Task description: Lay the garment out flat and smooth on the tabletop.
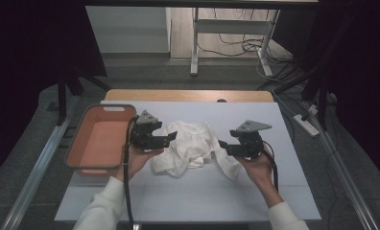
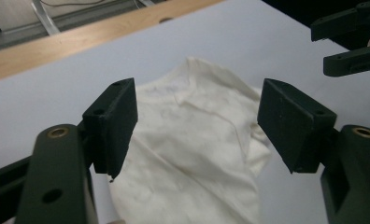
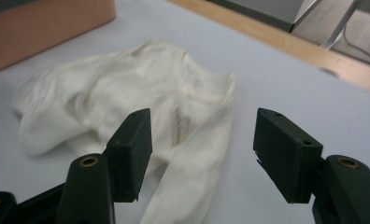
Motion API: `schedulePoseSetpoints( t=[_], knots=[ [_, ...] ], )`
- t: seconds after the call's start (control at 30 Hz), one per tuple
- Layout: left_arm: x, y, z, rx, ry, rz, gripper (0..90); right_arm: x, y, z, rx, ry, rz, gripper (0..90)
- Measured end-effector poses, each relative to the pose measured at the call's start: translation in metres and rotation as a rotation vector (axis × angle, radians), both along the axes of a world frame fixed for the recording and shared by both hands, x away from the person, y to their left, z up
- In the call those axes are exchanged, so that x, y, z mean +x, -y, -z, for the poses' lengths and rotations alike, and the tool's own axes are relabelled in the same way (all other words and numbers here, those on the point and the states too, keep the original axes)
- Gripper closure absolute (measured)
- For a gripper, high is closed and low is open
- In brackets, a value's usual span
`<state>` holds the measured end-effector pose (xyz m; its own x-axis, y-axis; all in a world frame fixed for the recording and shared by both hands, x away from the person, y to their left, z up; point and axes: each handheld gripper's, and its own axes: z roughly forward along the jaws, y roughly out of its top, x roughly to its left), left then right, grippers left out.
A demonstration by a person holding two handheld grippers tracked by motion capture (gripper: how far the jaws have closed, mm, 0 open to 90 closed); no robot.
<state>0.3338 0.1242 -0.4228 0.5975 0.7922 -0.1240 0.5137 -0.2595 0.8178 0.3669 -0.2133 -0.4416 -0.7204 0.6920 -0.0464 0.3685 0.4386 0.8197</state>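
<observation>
- High view: a crumpled white garment (image 1: 190, 146) lies near the middle of the white-covered counter (image 1: 188, 196), with one sleeve trailing toward the person's right. An orange bin (image 1: 101, 139) with a grey rim sits at the counter's left edge, beside the garment but apart from it.
- High view: the left claw (image 1: 169, 137) is held at the garment's left edge and the right claw (image 1: 225, 145) at its right side, near the sleeve. At this size it is hard to say whether either tip touches the cloth.
- Left gripper view: the left claw (image 2: 197, 123) has its jaws spread wide and grasps nothing; the garment (image 2: 192, 154) lies below and between them. The right claw (image 2: 316, 46) shows at the upper right, its jaws parted.
- Right gripper view: the right claw (image 3: 202, 147) is likewise released, jaws wide apart over the counter (image 3: 286, 84). The garment (image 3: 127, 107) lies ahead, and its sleeve runs down past the jaw on the left side of the view. A corner of the orange bin (image 3: 47, 23) stands at the upper left.
</observation>
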Motion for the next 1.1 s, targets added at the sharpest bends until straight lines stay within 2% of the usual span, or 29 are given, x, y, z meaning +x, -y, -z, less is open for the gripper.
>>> schedulePoseSetpoints(
  t=[0.1,0.13,0.3,0.37,0.43,0.53,0.6,0.67,0.73,0.87,0.93,0.97,1.0,1.03,1.07,1.1],
  knots=[
    [-0.010,0.000,0.006,-0.010,-0.011,0.006,28.8,-0.015,0.001,0.016,-0.032,-0.023,-0.010,37.5],
    [-0.012,-0.001,0.008,-0.014,-0.013,0.006,28.8,-0.015,0.001,0.016,-0.032,-0.023,-0.010,37.5],
    [-0.022,-0.003,0.017,-0.051,-0.019,0.003,29.1,-0.028,-0.004,0.032,-0.093,-0.031,-0.042,38.8],
    [-0.024,-0.003,0.018,-0.037,-0.025,0.005,28.8,-0.031,-0.005,0.035,-0.092,-0.037,-0.052,38.9],
    [-0.026,-0.006,0.020,-0.055,-0.023,0.000,29.3,-0.035,-0.007,0.038,-0.083,-0.049,-0.058,39.0],
    [-0.028,-0.008,0.023,-0.069,-0.035,0.001,29.3,-0.043,-0.011,0.041,-0.105,-0.036,-0.081,39.9],
    [-0.029,-0.008,0.025,-0.057,-0.039,0.006,29.3,-0.049,-0.012,0.042,-0.123,-0.030,-0.088,39.8],
    [-0.030,-0.007,0.028,-0.046,-0.039,0.011,29.2,-0.055,-0.010,0.044,-0.113,-0.031,-0.094,39.9],
    [-0.029,-0.008,0.030,-0.040,-0.042,0.010,29.3,-0.059,-0.008,0.048,-0.126,-0.029,-0.094,40.8],
    [-0.028,-0.008,0.034,-0.036,-0.046,0.009,29.6,-0.056,-0.003,0.057,-0.153,-0.059,-0.080,43.7],
    [-0.027,-0.007,0.035,-0.035,-0.048,0.008,29.6,-0.053,-0.003,0.063,-0.187,-0.072,-0.076,47.2],
    [-0.027,-0.007,0.036,-0.036,-0.051,0.010,29.6,-0.052,-0.003,0.068,-0.230,-0.067,-0.068,50.1],
    [-0.027,-0.007,0.037,-0.037,-0.054,0.012,29.6,-0.049,-0.002,0.073,-0.253,-0.071,-0.058,54.6],
    [-0.027,-0.006,0.037,-0.035,-0.054,0.012,29.6,-0.047,0.000,0.077,-0.259,-0.085,-0.043,56.6],
    [-0.027,-0.006,0.038,-0.035,-0.053,0.011,29.6,-0.046,0.003,0.077,-0.229,-0.092,-0.042,63.1],
    [-0.027,-0.005,0.038,-0.037,-0.054,0.010,29.6,-0.044,0.006,0.075,-0.230,-0.093,-0.026,71.8]
  ],
)
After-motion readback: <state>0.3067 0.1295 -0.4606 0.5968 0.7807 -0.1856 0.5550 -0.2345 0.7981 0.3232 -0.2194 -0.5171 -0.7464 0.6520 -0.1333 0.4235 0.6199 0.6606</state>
